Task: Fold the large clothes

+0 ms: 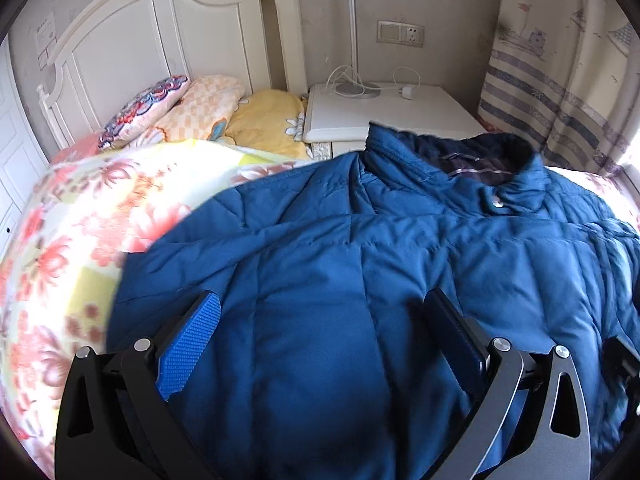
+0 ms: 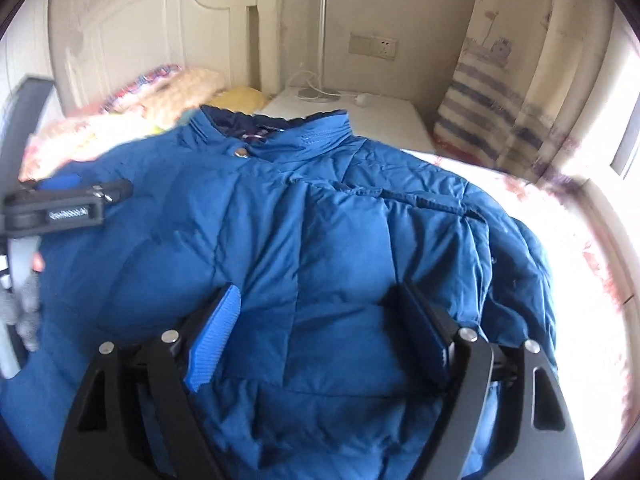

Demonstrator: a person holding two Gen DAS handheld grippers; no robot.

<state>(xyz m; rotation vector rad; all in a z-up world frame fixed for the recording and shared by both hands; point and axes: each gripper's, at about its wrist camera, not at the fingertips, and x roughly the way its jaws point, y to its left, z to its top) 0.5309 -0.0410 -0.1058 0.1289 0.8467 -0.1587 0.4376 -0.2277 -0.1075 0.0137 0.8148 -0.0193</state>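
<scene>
A blue quilted down jacket (image 1: 360,264) lies spread on the bed, collar toward the headboard; it also fills the right wrist view (image 2: 320,232). My left gripper (image 1: 324,300) is open, its jaws wide apart just above the jacket's left body. My right gripper (image 2: 316,296) is open too, jaws wide over the jacket's middle. The left gripper's side shows in the right wrist view (image 2: 68,200) over the jacket's left shoulder. A dark corner of the right gripper shows at the right edge of the left wrist view (image 1: 624,360).
A floral bedspread (image 1: 80,240) covers the bed to the left. Pillows (image 1: 176,108) lie against the white headboard (image 1: 132,48). A white nightstand (image 1: 400,112) with a lamp stands behind the collar. A striped curtain (image 1: 560,80) hangs at right by a bright window.
</scene>
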